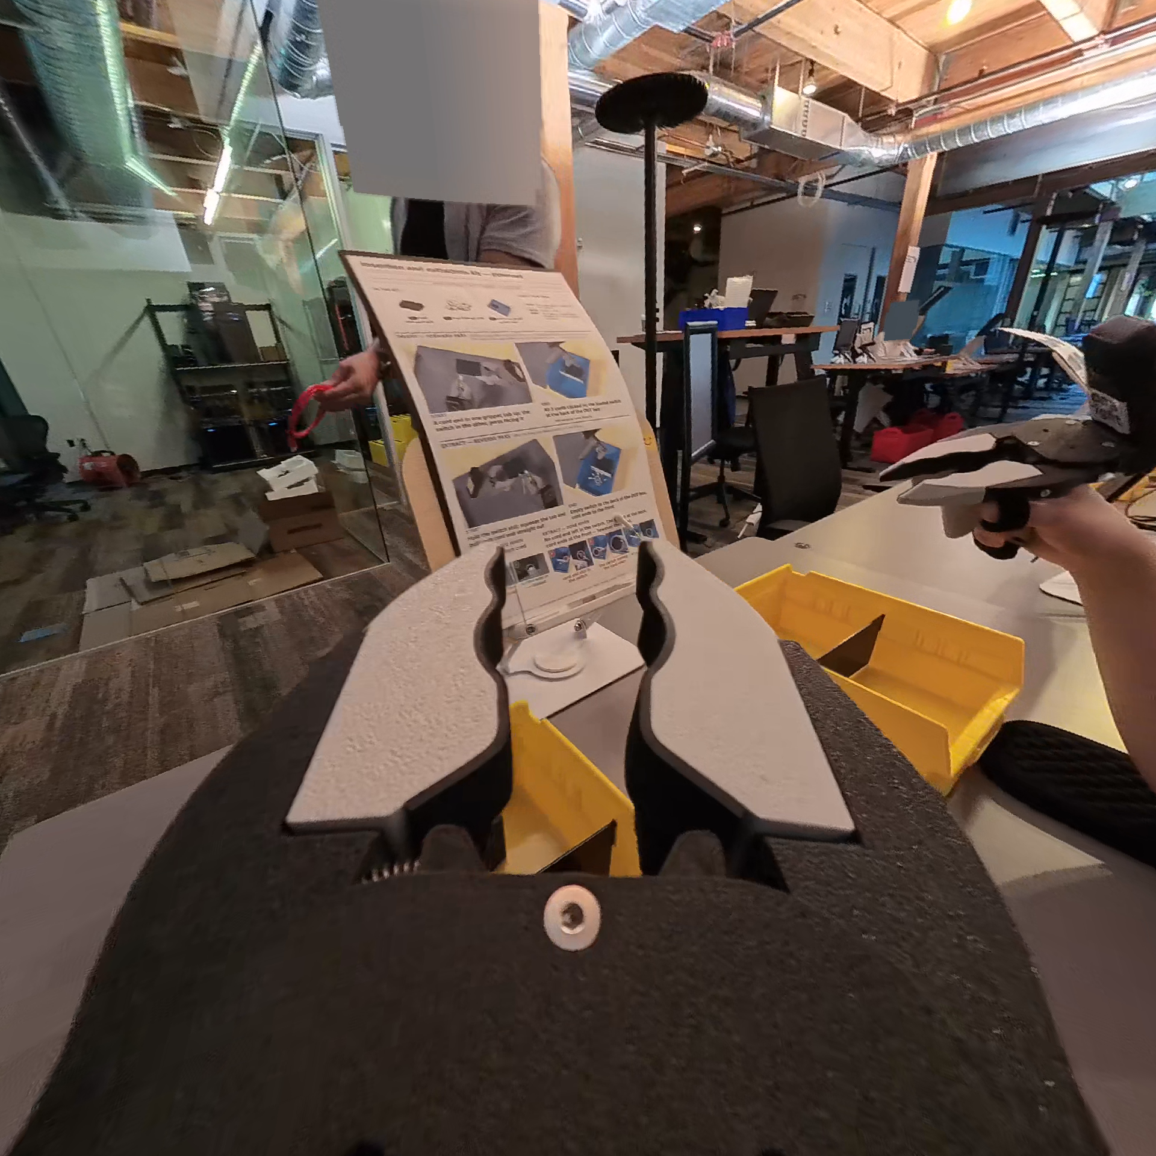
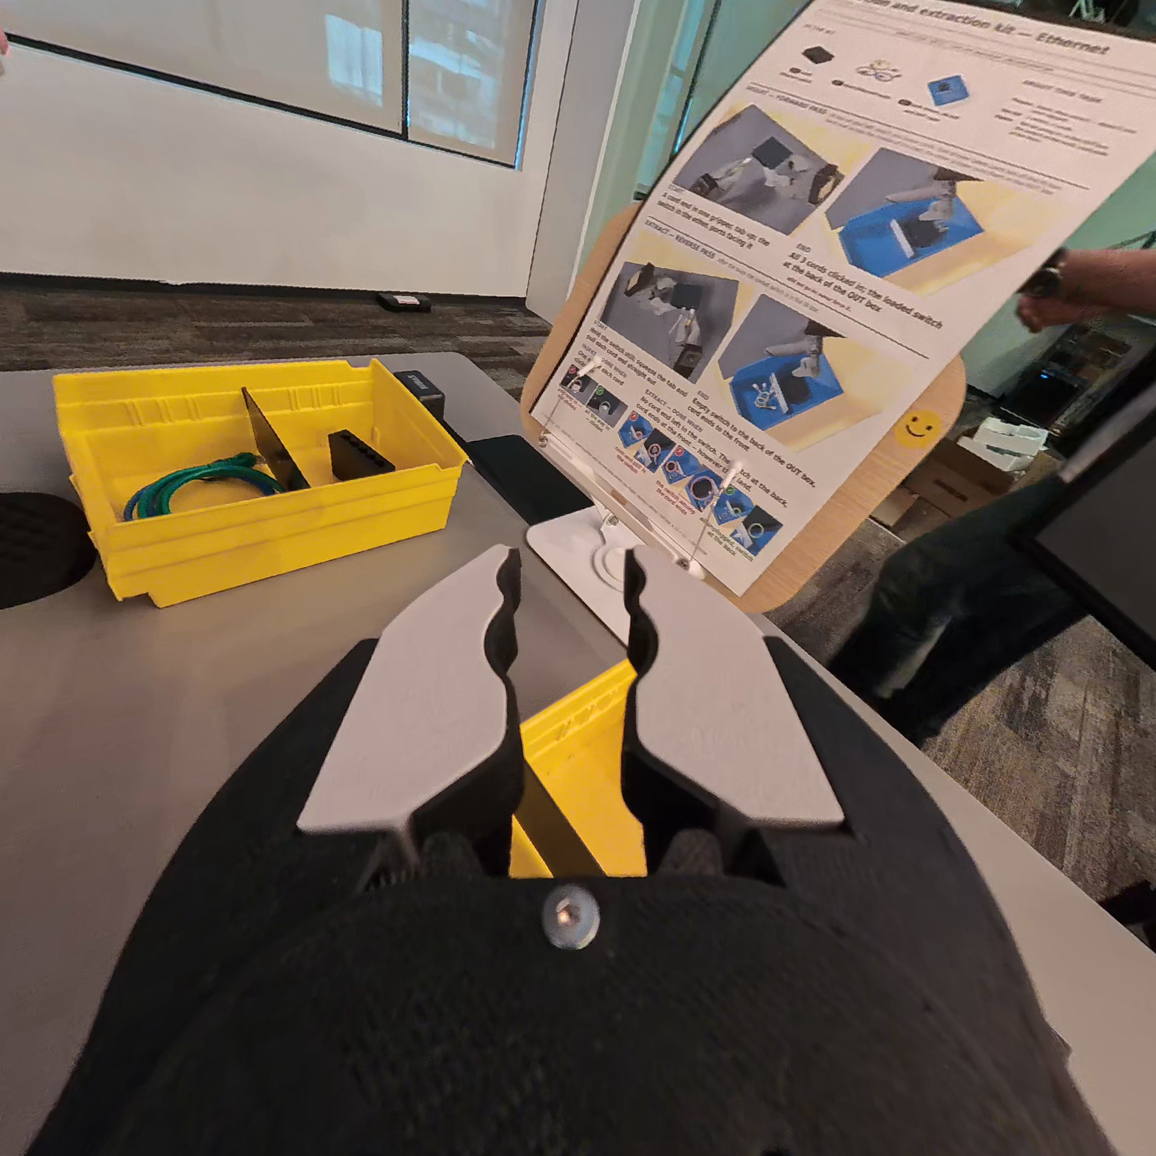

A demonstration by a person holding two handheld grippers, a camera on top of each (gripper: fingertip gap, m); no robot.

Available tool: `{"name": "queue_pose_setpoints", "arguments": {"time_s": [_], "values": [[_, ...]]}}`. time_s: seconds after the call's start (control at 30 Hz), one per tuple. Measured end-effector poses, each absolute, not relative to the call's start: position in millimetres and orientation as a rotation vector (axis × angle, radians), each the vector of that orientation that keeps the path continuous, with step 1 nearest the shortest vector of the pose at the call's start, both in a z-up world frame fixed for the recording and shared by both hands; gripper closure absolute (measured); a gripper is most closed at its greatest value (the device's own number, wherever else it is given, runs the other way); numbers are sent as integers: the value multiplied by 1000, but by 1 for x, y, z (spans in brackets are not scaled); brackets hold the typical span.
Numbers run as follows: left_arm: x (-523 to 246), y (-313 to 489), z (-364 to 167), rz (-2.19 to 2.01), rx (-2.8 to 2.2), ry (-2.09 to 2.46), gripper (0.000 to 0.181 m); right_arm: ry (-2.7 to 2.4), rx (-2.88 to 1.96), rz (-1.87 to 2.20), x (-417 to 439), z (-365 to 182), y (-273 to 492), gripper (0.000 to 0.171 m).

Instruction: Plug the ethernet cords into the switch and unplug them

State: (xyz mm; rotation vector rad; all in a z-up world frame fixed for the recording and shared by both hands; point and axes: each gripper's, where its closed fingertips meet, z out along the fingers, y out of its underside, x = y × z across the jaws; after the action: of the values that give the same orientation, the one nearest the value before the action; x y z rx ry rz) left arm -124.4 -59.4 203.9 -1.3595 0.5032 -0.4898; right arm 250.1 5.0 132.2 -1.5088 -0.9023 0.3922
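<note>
Grey tabletop (image 2: 187, 719) carries everything we work with, in an open office with timber beams overhead. Our right gripper (image 2: 570, 566) hovers released and empty, its jaws parted above the corner of a near yellow bin (image 2: 582, 750) that shows only through the gap. The black switch (image 2: 359, 455) lies well ahead and to the left of this claw, in the right compartment of a far yellow bin (image 2: 263, 538), beyond a black divider (image 2: 270, 441); the green and blue ethernet cords (image 2: 200, 485) coil in the left compartment. We cannot tell how many cords are in the coil.

Our left gripper (image 1: 569, 566) is likewise released, holding nothing, over a yellow bin (image 1: 563, 794) mostly covered by its fingers; a second yellow bin (image 1: 926, 675) sits to its right, its contents out of sight. Straight ahead stands an instruction sheet (image 1: 513, 406) on a white stand (image 2: 563, 544). Behind it a person's hand (image 1: 353, 385) holds a red cord (image 1: 306, 413). Farther right we see the other gripper from the side.
</note>
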Motion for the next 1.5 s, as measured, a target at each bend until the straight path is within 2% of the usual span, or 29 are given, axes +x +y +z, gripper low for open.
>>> {"name": "queue_pose_setpoints", "arguments": {"time_s": [0.5,0.63,0.83,0.93,1.13,1.23,1.5], "values": [[-152,-81,213,-446,-1337,433,141,-986,-1440,570,203,131,-11,139],[-170,-88,199,-280,-1422,406,140,-1029,-1437,601,189,126,-16,139],[-216,-70,136,160,-1589,425,135,-1079,-1431,613,174,124,-22,138],[-215,-65,98,257,-1665,505,132,-1089,-1421,636,170,125,-27,138],[-181,-38,74,483,-1546,720,132,-1094,-1419,641,168,126,-30,138],[-156,-19,48,407,-1633,868,127,-1096,-1429,657,169,124,-30,137],[-114,-28,-19,222,-1849,1017,130,-1105,-1428,677,175,126,-32,137]]}}
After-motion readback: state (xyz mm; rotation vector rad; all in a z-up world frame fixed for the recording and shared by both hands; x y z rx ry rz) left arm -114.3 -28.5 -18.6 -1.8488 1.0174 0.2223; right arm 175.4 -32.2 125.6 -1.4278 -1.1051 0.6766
